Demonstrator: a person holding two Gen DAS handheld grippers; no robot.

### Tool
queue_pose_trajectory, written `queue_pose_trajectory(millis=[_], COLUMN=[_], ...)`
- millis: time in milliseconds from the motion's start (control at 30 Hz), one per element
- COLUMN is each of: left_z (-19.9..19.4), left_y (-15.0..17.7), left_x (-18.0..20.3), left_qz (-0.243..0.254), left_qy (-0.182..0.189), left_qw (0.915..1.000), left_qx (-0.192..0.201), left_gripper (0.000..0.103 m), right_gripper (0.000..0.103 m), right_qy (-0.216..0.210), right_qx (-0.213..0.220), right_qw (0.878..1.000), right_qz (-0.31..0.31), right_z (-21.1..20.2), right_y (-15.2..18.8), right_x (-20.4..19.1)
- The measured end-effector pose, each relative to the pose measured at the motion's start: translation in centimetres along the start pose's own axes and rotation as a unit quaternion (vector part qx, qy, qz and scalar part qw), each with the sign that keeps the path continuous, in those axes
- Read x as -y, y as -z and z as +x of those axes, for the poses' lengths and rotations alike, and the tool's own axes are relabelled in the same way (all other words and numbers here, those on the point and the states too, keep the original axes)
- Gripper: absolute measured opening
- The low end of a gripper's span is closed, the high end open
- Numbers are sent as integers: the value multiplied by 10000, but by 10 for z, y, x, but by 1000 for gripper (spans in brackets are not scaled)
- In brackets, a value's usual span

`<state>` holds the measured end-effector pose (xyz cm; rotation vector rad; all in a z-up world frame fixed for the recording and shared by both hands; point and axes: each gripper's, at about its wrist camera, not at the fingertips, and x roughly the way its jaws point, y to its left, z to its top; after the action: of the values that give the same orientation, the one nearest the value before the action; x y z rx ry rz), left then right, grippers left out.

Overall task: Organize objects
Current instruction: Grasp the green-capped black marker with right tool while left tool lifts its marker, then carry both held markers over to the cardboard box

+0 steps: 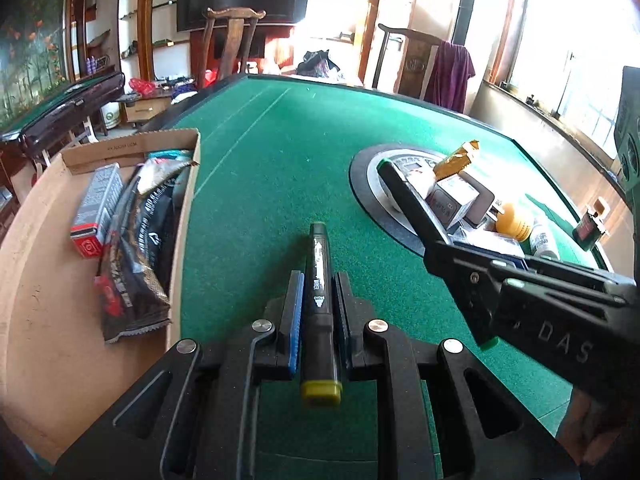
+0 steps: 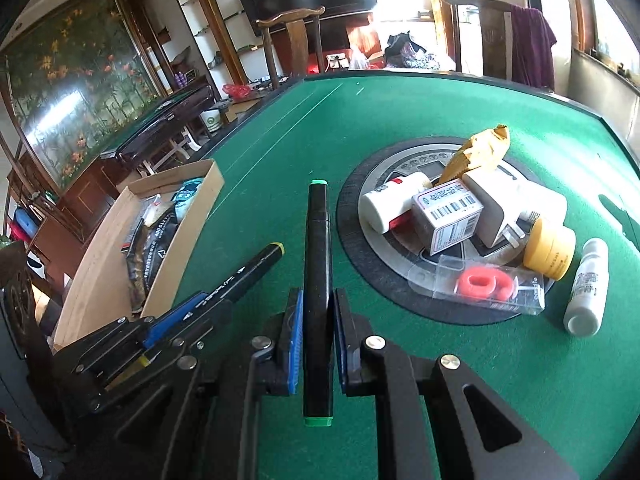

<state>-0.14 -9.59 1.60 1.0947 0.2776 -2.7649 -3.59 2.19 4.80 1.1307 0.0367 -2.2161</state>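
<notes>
Lying at the left edge of both views, a cardboard box holds a dark foil snack bag and, in the left wrist view, a small grey and red carton. Green felt covers the counter.

At lower centre of the left wrist view, the left claw is closed on a black yellow-capped marker, which points up the frame above the felt. That claw enters the right wrist view from the lower left, with the marker's yellow tip up and to the right.

At lower centre of the right wrist view, the right claw is clamped on a black green-capped marker, held lengthwise between the blue pads.

To the right, a round dark panel set in the counter carries a pile: a white bottle, a barcoded box, a white charger, a tan crumpled packet, a yellow jar and a clear packet with a red piece. A small white bottle lies on the felt at the far right.
</notes>
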Motion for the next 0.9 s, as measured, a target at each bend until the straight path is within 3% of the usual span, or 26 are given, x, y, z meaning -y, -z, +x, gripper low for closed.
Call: queue_pose_trajectory(millis=[633,900], left_z=[-47,-74], left_y=[6,4], left_x=[-2,-23], left_qz=[127,-27], left_qy=[-653,-820], left_qw=[9954,9926], left_qx=[692,892], left_gripper=[14,14], right_gripper=[13,13], right_qy=[-217,-333], right_qx=[179,157], right_qw=[9995,9990], right_qz=[-129,-237], right_z=[-12,-11], right_y=[9,13], right_x=[-21,-31])
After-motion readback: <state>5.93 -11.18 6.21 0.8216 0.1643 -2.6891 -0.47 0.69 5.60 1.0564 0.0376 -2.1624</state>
